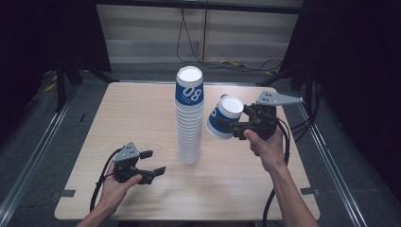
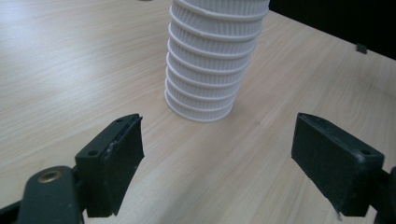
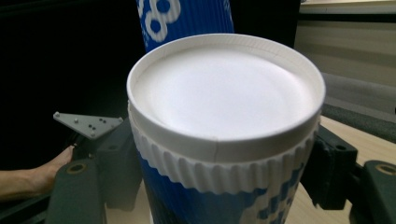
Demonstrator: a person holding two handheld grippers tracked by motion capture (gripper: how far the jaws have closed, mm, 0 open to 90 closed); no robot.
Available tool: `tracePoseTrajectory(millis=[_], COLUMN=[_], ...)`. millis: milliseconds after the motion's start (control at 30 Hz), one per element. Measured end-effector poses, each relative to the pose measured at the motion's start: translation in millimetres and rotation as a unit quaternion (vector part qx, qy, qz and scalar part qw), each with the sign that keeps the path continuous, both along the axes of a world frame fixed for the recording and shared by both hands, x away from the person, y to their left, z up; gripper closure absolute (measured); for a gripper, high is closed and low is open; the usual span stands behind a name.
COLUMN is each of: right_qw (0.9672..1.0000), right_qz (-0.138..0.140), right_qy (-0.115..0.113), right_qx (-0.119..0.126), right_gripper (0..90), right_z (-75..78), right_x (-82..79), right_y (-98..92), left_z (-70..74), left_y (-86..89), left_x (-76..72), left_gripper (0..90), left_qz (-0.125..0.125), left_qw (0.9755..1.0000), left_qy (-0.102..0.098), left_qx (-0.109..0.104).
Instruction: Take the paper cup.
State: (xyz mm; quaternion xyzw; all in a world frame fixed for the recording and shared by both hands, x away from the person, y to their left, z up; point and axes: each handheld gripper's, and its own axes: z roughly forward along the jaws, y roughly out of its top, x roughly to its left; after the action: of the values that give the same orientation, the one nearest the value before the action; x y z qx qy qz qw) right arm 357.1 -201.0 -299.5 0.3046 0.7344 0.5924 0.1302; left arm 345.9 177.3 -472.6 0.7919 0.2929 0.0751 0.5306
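1 cup (image 1: 223,117) off the stack (image 1: 189,118), clamped in right gripper (image 1: 226,126); seemingly not yet set down. Left gripper (image 1: 155,163) jaws apart, empty.

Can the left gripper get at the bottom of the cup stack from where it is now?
Probably yes. The left gripper has its jaws open, aimed at the base of the cup stack, with bare table between them and nothing in the way.
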Motion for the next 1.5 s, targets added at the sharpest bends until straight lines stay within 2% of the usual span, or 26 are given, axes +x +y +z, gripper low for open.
tracePoseTrajectory(millis=[67,133,167,333,367,400,433,467,500,567,633,767,867,933,1033,1100,1133,1233,1400,1500], right_qw=[1.0,1.0,0.9999,0.9997,0.9997,0.9997,0.9996,0.9996,0.9995,0.9994,0.9992,0.9989,0.9989,0.9987,0.9983,0.998,0.9977,0.9969,0.9966,0.9957], right_qz=[0.003,0.001,0.002,0.003,0.003,0.005,0.002,0.001,0.004,0.009,0.016,0.025,0.032,0.036,0.041,0.044,0.047,0.054,0.059,0.068], right_qy=[0.001,0.005,0.006,0.014,0.014,0.015,0.015,0.012,0.016,0.02,0.025,0.027,0.031,0.032,0.039,0.043,0.048,0.056,0.056,0.062], right_qx=[-0.004,-0.007,-0.01,-0.018,-0.019,-0.019,-0.023,-0.025,-0.026,-0.028,-0.026,-0.03,-0.017,-0.016,-0.016,-0.013,-0.011,-0.015,-0.01,-0.012], right_gripper=[26.5,26.5,26.5,26.5,26.5,26.4,26.3,26.2,26.2,26.1,26.2,26.3,26.3,26.4,26.5,26.5,26.5,26.7,26.9,27.1], right_z=[-7.2,-13.8,-17.3,-33.3,-36.2,-38.1,-40.5,-43.9,-45.8,-50.9,-56.1,-64.6,-68.8,-73.5,-81.9,-88.3,-91.6,-98.7,-103.7,-109.0], right_x=[-1.3,-1.8,-2.2,-4.8,-5.2,-5.2,-5.5,-5.6,-5.5,-5.2,-4.8,-5.8,-6.6,-9.4,-12.5,-12.3,-11.9,-11.5,-12.7,-13.5], right_y=[0.2,0.4,0.9,4.3,5.2,6.0,7.3,9.0,9.8,12.4,15.5,21.6,22.7,24.3,25.4,26.7,27.8,31.7,35.4,39.9], left_z=[0.0,0.3,1.0,6.2,7.3,8.3,10.6,12.5,14.5,16.9,19.5,24.6,27.6,29.9,31.2,30.8,30.9,29.4,23.0,21.1], left_y=[-1.3,-5.1,-7.4,-17.2,-18.2,-19.6,-21.1,-21.6,-22.5,-24.9,-27.3,-33.0,-38.2,-41.5,-49.2,-53.4,-54.9,-58.5,-59.2,-60.7], left_x=[0.8,2.0,1.3,1.0,1.3,1.5,1.4,2.5,3.9,6.5,7.8,9.5,9.9,8.2,4.0,1.0,-0.2,-2.7,-5.8,-7.3], left_gripper=[16.6,16.6,16.6,16.6,16.6,16.6,16.6,16.6,16.6,16.6,16.6,20.6,20.6,20.5,20.2,20.2,20.2,20.2,19.9,18.0], left_qz=[0.0,-0.014,-0.018,-0.025,-0.022,-0.021,-0.018,-0.02,-0.021,-0.019,-0.024,-0.036,-0.05,-0.06,-0.077,-0.077,-0.081,-0.089,-0.101,-0.114], left_qw=[1.0,0.9999,0.9998,0.9996,0.9995,0.9992,0.9989,0.9988,0.999,0.9989,0.9988,0.9982,0.9978,0.997,0.9958,0.9952,0.9946,0.994,0.9928,0.9918], left_qy=[-0.002,0.004,0.001,-0.014,-0.02,-0.034,-0.043,-0.044,-0.04,-0.042,-0.042,-0.032,-0.022,-0.021,-0.035,-0.058,-0.061,-0.056,-0.037,-0.033], left_qx=[-0.004,-0.009,-0.002,-0.003,-0.006,-0.011,-0.006,0.001,0.001,-0.012,-0.009,-0.035,-0.039,-0.044,-0.037,-0.017,-0.023,-0.032,-0.052,-0.048])
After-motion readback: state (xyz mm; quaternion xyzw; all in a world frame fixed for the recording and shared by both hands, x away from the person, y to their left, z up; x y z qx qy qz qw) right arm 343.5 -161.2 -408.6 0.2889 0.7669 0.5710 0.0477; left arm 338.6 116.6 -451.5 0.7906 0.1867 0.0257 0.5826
